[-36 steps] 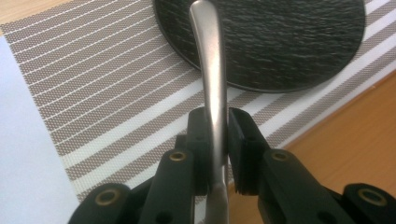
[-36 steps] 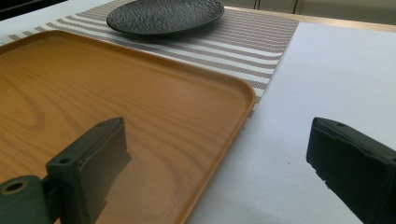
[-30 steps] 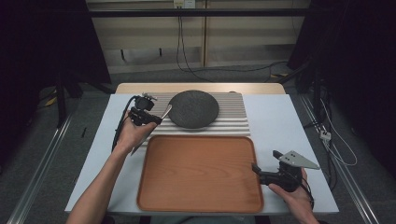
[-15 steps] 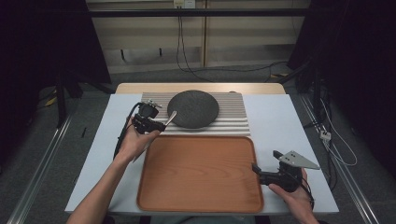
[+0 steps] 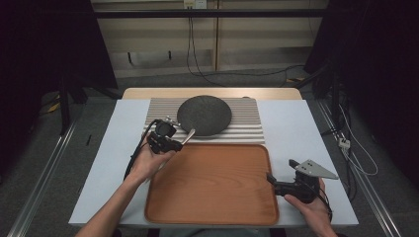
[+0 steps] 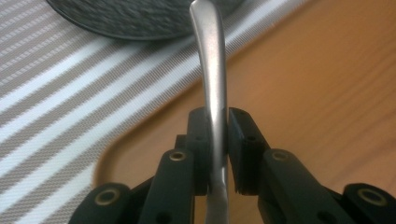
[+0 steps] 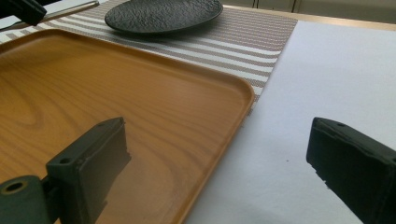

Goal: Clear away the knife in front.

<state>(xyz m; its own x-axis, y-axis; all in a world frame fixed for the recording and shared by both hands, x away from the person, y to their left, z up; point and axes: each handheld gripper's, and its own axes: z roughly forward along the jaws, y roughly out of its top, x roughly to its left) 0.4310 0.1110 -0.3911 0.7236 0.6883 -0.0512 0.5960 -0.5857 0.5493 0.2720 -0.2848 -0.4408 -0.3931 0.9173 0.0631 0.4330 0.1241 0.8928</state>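
Clearly slim silver utensil handle [image 6: 212, 74] clamped, left gripper [image 6: 218, 135].

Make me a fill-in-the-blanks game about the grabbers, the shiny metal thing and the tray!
1. The left gripper is shut on a metal ____.
2. The dark plate sits on a ____ mat.
3. The right gripper has its jaws ____, one over the wooden tray.
4. Nothing lies on the ____.

Missing words: utensil handle; striped; open; tray
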